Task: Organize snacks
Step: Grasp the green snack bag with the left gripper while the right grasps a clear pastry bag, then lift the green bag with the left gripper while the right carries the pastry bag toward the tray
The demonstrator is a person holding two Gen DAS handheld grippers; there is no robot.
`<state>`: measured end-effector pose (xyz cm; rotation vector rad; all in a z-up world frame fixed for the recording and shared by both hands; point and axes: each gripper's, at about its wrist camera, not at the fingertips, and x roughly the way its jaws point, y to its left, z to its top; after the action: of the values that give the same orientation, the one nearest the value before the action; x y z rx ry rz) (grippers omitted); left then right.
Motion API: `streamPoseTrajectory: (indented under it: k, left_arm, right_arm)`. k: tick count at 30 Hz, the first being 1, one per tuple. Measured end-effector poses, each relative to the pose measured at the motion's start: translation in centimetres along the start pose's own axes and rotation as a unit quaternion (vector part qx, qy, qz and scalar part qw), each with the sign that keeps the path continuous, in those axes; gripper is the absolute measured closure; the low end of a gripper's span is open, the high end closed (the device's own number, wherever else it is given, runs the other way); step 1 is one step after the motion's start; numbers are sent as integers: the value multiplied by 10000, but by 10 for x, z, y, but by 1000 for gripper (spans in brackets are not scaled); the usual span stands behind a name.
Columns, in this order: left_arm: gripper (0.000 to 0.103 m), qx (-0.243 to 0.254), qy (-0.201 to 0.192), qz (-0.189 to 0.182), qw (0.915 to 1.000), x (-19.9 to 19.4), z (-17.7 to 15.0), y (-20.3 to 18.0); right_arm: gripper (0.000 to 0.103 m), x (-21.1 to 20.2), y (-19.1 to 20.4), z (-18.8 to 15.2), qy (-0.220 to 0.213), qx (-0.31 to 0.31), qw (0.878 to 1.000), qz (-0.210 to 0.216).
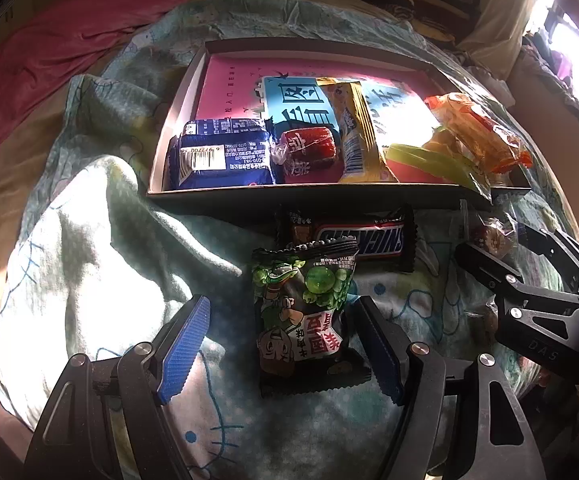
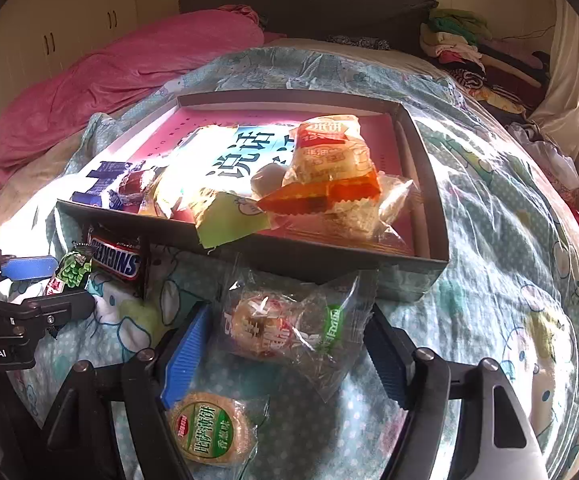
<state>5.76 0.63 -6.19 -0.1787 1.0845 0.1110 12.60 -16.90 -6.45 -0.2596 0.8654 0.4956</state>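
Sunlit bed (image 2: 489, 200), white wardrobe (image 2: 69, 20) behind.

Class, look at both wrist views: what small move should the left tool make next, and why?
Probably close the left tool on the green pea packet: the packet lies on the bedspread between its open fingers, outside the box where other snacks already sit.

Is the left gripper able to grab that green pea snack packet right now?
Probably yes. The green pea packet lies flat on the bedspread between the open fingers of the left gripper, with nothing on top of it.
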Motion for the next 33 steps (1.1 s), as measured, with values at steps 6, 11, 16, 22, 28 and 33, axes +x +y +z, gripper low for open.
streamPoseTrajectory:
  k: [6, 11, 16, 22, 28, 33]
  left_arm:
    - [33, -9, -52, -121, 9999, 0, 0, 0]
    - [57, 62, -56, -266, 9996, 0, -1, -3]
    - [61, 112, -86, -333, 9993, -3, -2, -4]
    - [63, -6, -208, -466, 9987, -17, 3, 4]
    - [63, -63, -522, -438, 9977, -38, 10, 9]
    - [63, -95, -632, -425, 9971, -46, 13, 10]
  right_arm:
    - [47, -3, 1, 0, -62, -33, 9998, 183]
    - [51, -7, -3, 1, -100, 116, 9993, 355]
    - [53, -12, -10, 1, -125, 317, 9979, 557]
    - [54, -25, -14, 1, -268, 413, 9963, 711]
    - [54, -43, -21, 2, -501, 569, 9939, 805]
    - [54, -54, -29, 6, -751, 703, 9914, 811]
